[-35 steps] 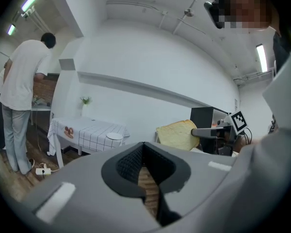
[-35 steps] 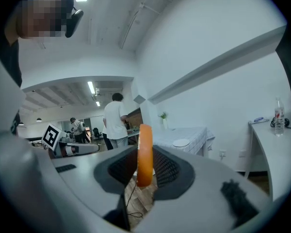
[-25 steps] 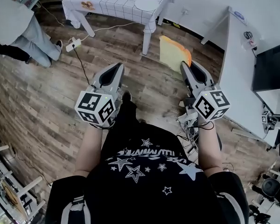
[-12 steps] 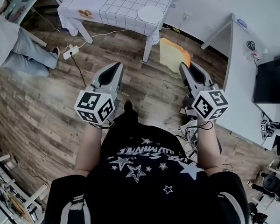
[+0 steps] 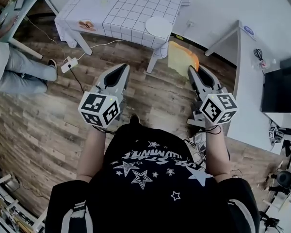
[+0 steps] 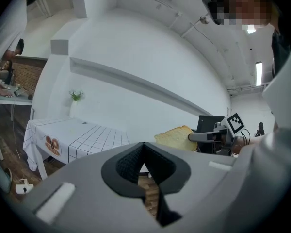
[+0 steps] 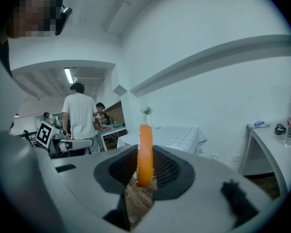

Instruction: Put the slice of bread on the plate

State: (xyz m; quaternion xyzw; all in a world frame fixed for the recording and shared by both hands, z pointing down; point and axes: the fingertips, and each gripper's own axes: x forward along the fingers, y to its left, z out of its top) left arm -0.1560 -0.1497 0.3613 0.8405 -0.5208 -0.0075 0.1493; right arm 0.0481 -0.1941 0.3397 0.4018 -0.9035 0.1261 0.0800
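Observation:
My right gripper (image 5: 190,71) is shut on a slice of bread (image 5: 182,59) with an orange crust, holding it on edge over the wooden floor. In the right gripper view the slice (image 7: 145,144) stands edge-on between the pads of that gripper (image 7: 145,153). A round white plate (image 5: 157,26) lies near the front edge of a table with a checked cloth (image 5: 131,4), beyond the bread. My left gripper (image 5: 121,68) is level with the right one, shut and empty (image 6: 144,147). The left gripper view shows the bread (image 6: 177,138) off to its right.
A white desk (image 5: 247,81) with a dark monitor (image 5: 280,89) runs along the right. A person (image 5: 9,67) stands at the left, with a power strip (image 5: 68,63) and cable on the floor nearby. The cloth's hanging side carries a brown picture (image 5: 86,24). More people (image 7: 80,113) stand behind.
Both grippers have travelled forward with the bread. The table and plate have come closer in the head view, and the person at the left has slid towards the edge.

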